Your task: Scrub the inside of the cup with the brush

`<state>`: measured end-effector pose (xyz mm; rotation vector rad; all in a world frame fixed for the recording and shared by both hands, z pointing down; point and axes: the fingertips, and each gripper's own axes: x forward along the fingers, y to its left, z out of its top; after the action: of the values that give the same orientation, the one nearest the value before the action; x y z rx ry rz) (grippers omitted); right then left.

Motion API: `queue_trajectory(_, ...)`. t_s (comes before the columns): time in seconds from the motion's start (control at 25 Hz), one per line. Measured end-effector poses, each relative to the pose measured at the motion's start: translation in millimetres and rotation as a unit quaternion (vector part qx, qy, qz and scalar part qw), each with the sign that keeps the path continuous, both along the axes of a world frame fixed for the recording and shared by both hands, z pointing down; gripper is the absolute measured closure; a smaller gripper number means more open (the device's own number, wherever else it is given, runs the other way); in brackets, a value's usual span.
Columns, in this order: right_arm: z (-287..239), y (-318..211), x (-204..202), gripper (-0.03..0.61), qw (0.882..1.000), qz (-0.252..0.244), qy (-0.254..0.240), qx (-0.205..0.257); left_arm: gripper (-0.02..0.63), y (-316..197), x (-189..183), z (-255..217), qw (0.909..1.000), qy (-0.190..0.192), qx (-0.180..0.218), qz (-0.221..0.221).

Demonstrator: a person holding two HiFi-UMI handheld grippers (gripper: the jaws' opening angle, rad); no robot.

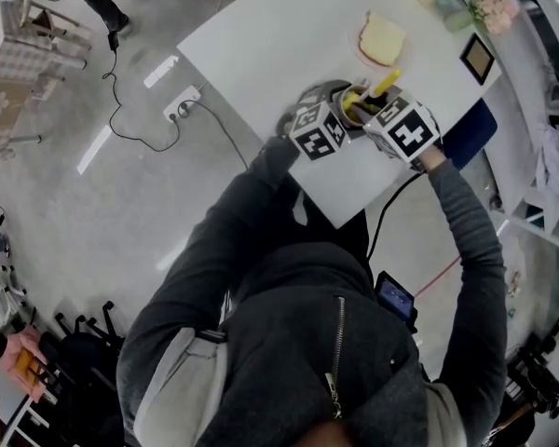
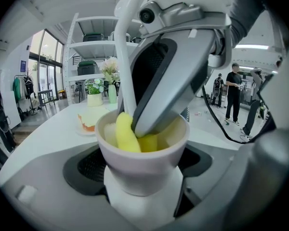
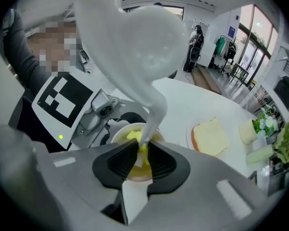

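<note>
Left hand-held gripper [image 2: 142,172] is clamped round the white cup [image 2: 149,150], one jaw on each side, keeping it upright and steady near the edge of the counter [image 1: 279,35] so it cannot turn or tip under pressure. Right hand-held gripper [image 3: 140,160] is closed on the white handle of the brush [image 3: 151,105] and angled down from above, so the yellow foam head [image 2: 127,136] sits deep inside the cup against its wall. Scrubbing looks under way.

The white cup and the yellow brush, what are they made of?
The small white cup looks like ceramic, maybe plastic: smooth, thick-rimmed, softly shiny. The yellow brush head looks like soft foam: puffy, matte. Its white handle looks like glossy plastic.
</note>
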<state>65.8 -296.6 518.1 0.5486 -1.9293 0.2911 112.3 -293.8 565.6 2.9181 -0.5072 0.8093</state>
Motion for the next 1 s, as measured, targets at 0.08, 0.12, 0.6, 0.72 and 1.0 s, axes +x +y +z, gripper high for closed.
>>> queue_trajectory(0.08, 0, -2, 3, 0.508, 1.000, -0.006, 0.017, 0.021, 0.175, -1, 0, 0, 1.0000, 0.002, 0.001, -0.004)
queue_trajectory(0.12, 0, -2, 4, 0.506, 0.999, -0.006, 0.020, 0.026, 0.175, -1, 0, 0, 1.0000, 0.004, 0.002, -0.008)
queue_trajectory(0.6, -32, 3, 15, 0.508, 0.999, -0.009, -0.030, 0.026, 0.169, -5, 6, 3, 0.9989, -0.006, -0.023, -0.041)
queue_trajectory(0.72, -52, 2, 22, 0.508, 0.998, -0.003, -0.060, 0.023, 0.170, -5, 4, -3, 0.9985, -0.015, -0.022, -0.047)
queue_trajectory(1.0, -101, 7, 40, 0.508, 0.990, -0.004, -0.140, 0.008, 0.173, 1, -9, -39, 0.9978, -0.010, -0.029, -0.058)
